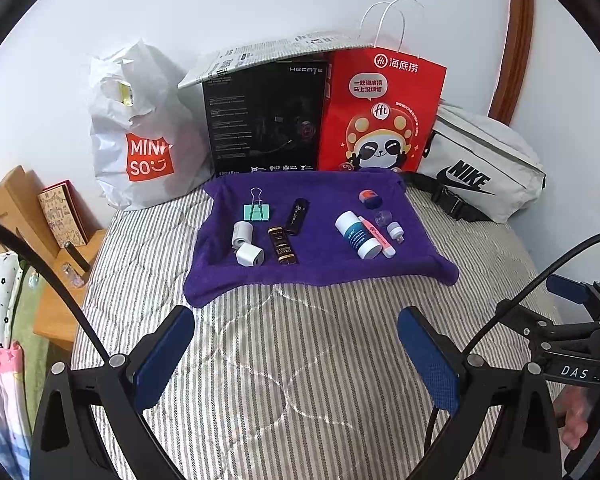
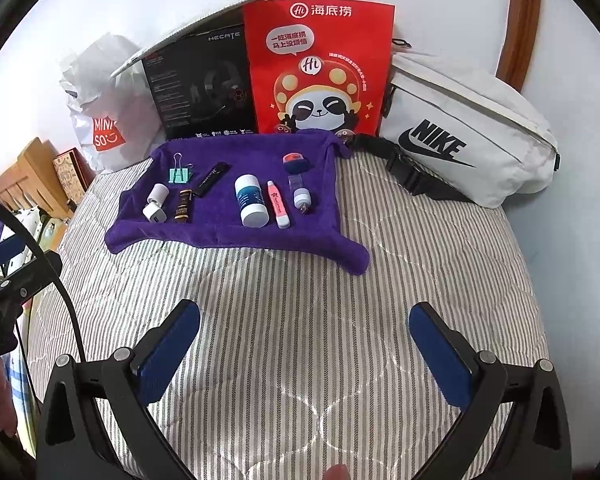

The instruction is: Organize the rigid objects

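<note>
A purple cloth [image 1: 324, 272] [image 2: 220, 236] lies on the striped bed and carries several small items. On it are a teal binder clip [image 1: 256, 211] [image 2: 179, 175], a white charger plug [image 1: 249, 255] [image 2: 154, 213], a brown tube [image 1: 282, 245] [image 2: 183, 207], a black stick [image 1: 297, 216] [image 2: 211, 179], a white and blue bottle [image 1: 357, 235] [image 2: 251, 200], a pink marker [image 1: 378, 237] [image 2: 277, 204] and an orange and blue eraser [image 1: 370, 198] [image 2: 296, 163]. My left gripper [image 1: 296, 356] and right gripper [image 2: 304, 352] are open and empty, well short of the cloth.
Behind the cloth stand a white Miniso bag [image 1: 136, 136] [image 2: 100, 116], a black Hecate box [image 1: 264, 120] [image 2: 204, 88], a red paper bag [image 1: 380, 116] [image 2: 320, 72] and a white Nike pouch [image 1: 480, 164] [image 2: 460, 132]. A wooden bedside shelf [image 1: 32, 220] is at left.
</note>
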Demonstrator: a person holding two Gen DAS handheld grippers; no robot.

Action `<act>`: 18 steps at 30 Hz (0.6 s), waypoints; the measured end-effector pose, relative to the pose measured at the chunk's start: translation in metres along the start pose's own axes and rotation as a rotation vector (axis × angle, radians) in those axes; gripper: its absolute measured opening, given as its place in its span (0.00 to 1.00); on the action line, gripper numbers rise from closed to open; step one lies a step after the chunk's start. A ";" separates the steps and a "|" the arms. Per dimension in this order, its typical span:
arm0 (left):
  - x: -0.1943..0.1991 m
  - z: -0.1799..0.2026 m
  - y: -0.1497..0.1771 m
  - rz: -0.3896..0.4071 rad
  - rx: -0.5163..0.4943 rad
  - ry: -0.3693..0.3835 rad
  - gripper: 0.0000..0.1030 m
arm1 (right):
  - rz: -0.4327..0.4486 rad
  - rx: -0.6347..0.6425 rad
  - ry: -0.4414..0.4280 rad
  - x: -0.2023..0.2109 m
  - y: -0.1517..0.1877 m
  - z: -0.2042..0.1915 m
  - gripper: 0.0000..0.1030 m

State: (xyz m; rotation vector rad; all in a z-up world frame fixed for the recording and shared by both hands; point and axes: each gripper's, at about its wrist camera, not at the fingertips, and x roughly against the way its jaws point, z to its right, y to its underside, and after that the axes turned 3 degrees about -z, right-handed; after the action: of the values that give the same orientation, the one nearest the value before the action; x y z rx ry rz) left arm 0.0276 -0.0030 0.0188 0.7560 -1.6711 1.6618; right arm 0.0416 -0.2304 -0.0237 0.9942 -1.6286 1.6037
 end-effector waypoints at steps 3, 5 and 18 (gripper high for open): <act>0.000 0.000 0.001 -0.003 0.000 -0.002 1.00 | 0.005 -0.002 0.001 0.002 0.001 0.001 1.00; 0.000 0.000 0.002 -0.006 -0.001 -0.003 1.00 | 0.005 -0.001 0.002 0.003 0.001 0.000 1.00; -0.005 0.001 0.003 -0.027 -0.011 -0.007 1.00 | 0.001 0.009 0.010 0.004 0.004 -0.002 1.00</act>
State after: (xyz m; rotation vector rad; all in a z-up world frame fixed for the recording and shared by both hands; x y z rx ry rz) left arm 0.0283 -0.0041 0.0126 0.7765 -1.6666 1.6324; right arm 0.0365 -0.2287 -0.0222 0.9884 -1.6163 1.6157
